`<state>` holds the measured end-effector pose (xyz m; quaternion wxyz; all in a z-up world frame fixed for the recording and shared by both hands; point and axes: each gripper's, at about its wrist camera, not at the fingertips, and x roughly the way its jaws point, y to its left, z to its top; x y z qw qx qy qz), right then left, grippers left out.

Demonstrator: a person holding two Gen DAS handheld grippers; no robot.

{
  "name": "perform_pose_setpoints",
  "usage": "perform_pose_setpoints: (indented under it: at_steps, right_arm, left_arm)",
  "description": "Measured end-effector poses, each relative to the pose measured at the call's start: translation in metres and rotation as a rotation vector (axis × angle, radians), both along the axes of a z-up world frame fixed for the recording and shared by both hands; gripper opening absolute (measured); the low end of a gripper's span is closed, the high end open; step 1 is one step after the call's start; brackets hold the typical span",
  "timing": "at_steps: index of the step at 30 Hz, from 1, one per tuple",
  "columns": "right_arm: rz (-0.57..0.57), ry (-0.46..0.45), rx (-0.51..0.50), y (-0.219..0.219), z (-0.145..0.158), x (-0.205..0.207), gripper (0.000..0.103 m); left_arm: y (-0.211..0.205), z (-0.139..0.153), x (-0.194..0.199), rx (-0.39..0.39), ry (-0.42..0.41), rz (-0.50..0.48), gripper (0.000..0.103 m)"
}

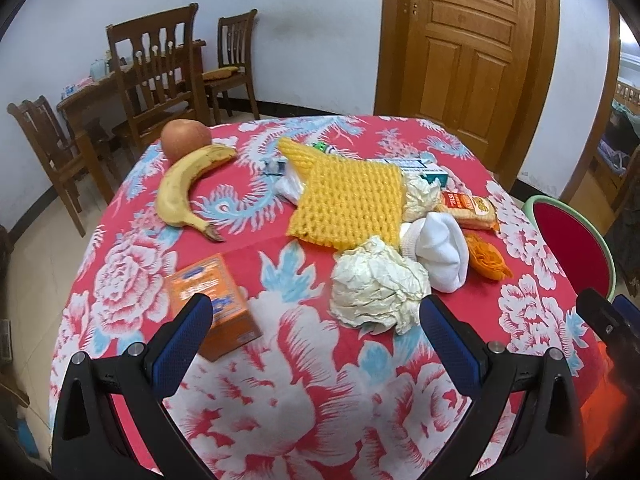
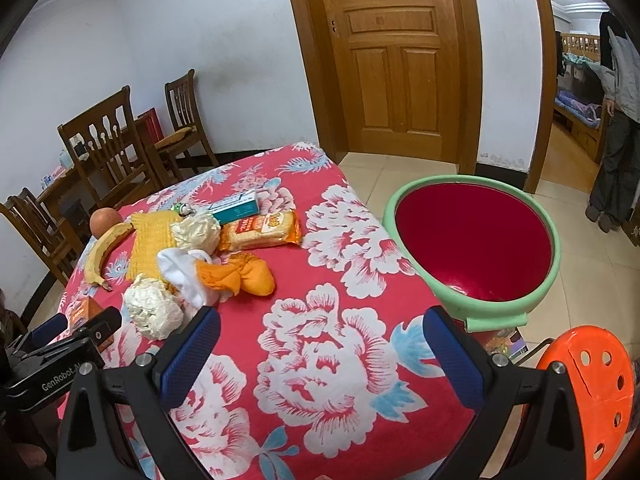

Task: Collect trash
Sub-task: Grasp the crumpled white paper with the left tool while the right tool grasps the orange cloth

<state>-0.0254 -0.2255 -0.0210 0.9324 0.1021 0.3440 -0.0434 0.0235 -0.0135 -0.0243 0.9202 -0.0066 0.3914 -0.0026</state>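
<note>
Clearly nothing has been picked up yet: both grippers hang over the near part of the table [image 1: 304, 408] with its flowered red cloth, jaws spread wide and empty. The left gripper [image 1: 316, 320] points at a crumpled paper ball [image 1: 378, 288] lying just ahead of its fingertips, with an orange box [image 1: 216, 304] beside its left finger. Behind the ball sit a white sock [image 1: 440, 256], a yellow foam net [image 1: 348, 200], a second paper wad [image 1: 422, 196], a snack packet [image 1: 470, 208], an orange cloth [image 1: 488, 260] and a teal box [image 1: 424, 168]. A banana [image 1: 184, 188] and an apple [image 1: 186, 138] lie apart to the left and look like food, not trash. The right gripper [image 2: 322, 334] faces the bare cloth, with the green-rimmed red basin [image 2: 552, 240] just off the table's right edge, seemingly the bin. The step in hand looks like the first reach. Next, the left gripper would likely need to ease forward until the ball sits between its fingers, close gently on the soft paper, then carry it right to the basin
</note>
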Motion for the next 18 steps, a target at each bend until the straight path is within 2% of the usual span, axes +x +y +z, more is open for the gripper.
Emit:
perform_pose_setpoints:
  at_steps: [5, 8, 18]
  right_arm:
    - [-0.006, 0.015, 0.009, -0.006, -0.003, 0.007, 0.103]
    - [-0.007, 0.028, 0.019, -0.011, -0.005, 0.012, 0.103]
    - [0.003, 0.075, 0.035, -0.02, -0.012, 0.03, 0.103]
  left_arm:
    - [-0.01, -0.006, 0.013, -0.002, 0.028, -0.036, 0.102]
    - [-0.019, -0.01, 0.022, 0.027, 0.029, -0.044, 0.102]
    - [-0.03, -0.029, 0.046, -0.048, 0.122, -0.137, 0.089]
